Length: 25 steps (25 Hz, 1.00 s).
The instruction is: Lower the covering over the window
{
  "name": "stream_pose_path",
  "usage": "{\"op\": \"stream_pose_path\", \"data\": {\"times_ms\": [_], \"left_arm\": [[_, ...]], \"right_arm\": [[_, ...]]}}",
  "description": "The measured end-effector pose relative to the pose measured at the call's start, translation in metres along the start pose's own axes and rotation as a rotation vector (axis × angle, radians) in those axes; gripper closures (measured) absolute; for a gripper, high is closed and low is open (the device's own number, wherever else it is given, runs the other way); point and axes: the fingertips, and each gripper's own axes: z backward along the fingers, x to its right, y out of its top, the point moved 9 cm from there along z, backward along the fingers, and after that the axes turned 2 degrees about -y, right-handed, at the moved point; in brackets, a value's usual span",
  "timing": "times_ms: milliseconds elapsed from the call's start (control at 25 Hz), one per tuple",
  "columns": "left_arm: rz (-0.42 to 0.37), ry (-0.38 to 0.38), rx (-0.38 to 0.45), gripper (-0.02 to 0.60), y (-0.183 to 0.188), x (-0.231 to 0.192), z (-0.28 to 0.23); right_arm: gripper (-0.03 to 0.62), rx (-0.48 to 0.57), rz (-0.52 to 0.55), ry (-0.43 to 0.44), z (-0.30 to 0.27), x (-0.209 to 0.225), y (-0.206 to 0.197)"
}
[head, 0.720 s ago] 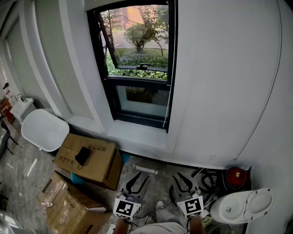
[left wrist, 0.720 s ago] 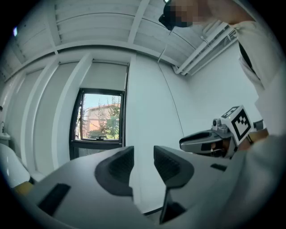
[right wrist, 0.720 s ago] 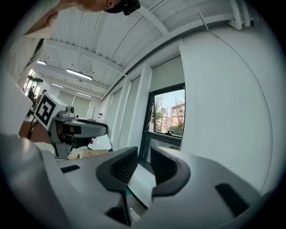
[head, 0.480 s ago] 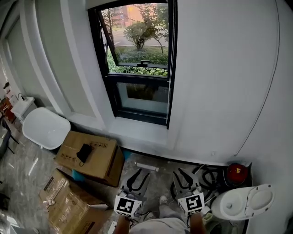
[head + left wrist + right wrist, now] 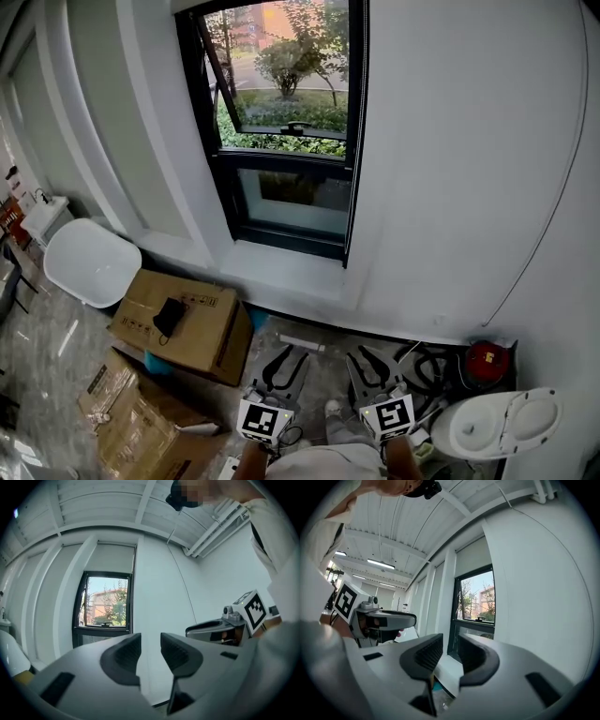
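The black-framed window (image 5: pixel 281 131) is set in the white wall ahead, with trees showing through the glass. A thin pull cord (image 5: pixel 349 206) hangs down its right side. In the left gripper view a grey shade (image 5: pixel 116 557) covers the top of the window opening above the glass (image 5: pixel 105 606). My left gripper (image 5: pixel 284 360) and right gripper (image 5: pixel 368 359) are held low near the floor, well short of the window. Both stand open with nothing between the jaws, as the left gripper view (image 5: pixel 150 651) and the right gripper view (image 5: pixel 450 651) each show.
A white sill (image 5: pixel 281 272) runs under the window. Cardboard boxes (image 5: pixel 183 319) and a white chair (image 5: pixel 89 262) stand at the left. At the right are a coiled black hose (image 5: pixel 431 370), a red object (image 5: pixel 485 361) and a white lidded unit (image 5: pixel 497 422). A thin wire (image 5: pixel 544 206) runs down the right wall.
The head view has shifted slightly. Both grippers stay low in front of me, open and empty, nearly where they were.
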Motion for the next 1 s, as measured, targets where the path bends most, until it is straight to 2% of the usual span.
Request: {"op": "stream_pose_path", "data": {"times_ms": [360,720,1000], "left_arm": [[-0.001,0.003,-0.037,0.449,-0.013,-0.022,-0.083],[-0.01,0.058,-0.038,0.452,-0.013,-0.039,-0.151],[-0.009,0.1,-0.064,0.454,-0.016,-0.045,-0.183]], "right_arm": [[0.503,-0.013,-0.007,0.018,-0.063,0.067,-0.009],[0.505,-0.044,-0.019,0.079,-0.116,0.122,-0.012],[0.507,-0.046,-0.015,0.118,-0.143,0.154,-0.012]]}}
